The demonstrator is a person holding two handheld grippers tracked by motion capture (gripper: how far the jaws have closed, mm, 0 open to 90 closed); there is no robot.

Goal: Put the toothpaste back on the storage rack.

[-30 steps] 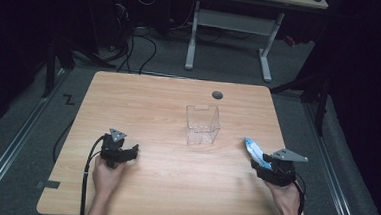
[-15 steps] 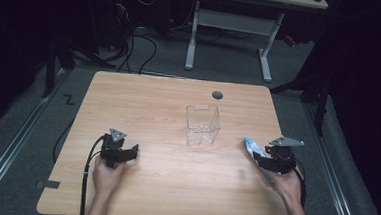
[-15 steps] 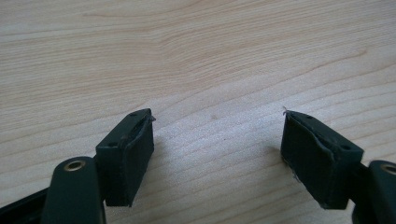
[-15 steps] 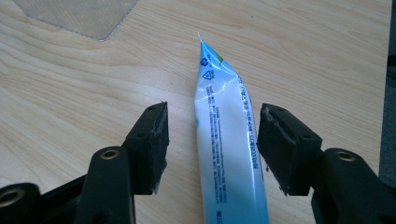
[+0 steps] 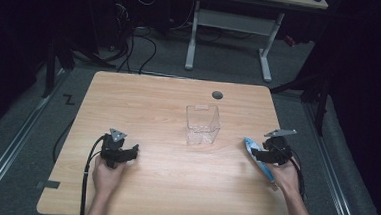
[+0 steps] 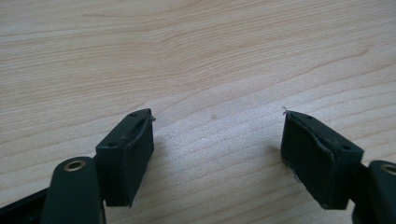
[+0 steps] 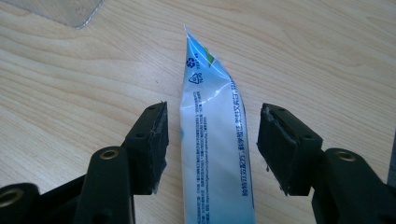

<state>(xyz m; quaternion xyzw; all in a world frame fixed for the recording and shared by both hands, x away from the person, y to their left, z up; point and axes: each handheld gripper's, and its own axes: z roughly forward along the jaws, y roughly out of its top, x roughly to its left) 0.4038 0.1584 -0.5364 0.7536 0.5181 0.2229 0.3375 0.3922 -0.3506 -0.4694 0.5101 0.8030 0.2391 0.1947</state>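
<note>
A blue and white tube lies flat on the wooden table at the right. My right gripper is open and straddles the tube, one jaw on each side with a gap to the tube on both. The tube's crimped end points away from the gripper. My left gripper rests low over bare wood at the front left, open with nothing between its jaws. A clear plastic box stands empty near the table's middle; a corner of the box shows in the right gripper view.
A round cable hole sits near the table's far edge. Beyond the table a white desk frame and cables lie on the grey floor. A black cable trails from the left gripper over the front edge.
My right gripper has moved forward along the tube and now has its jaws on either side of it. The left gripper has not moved.
</note>
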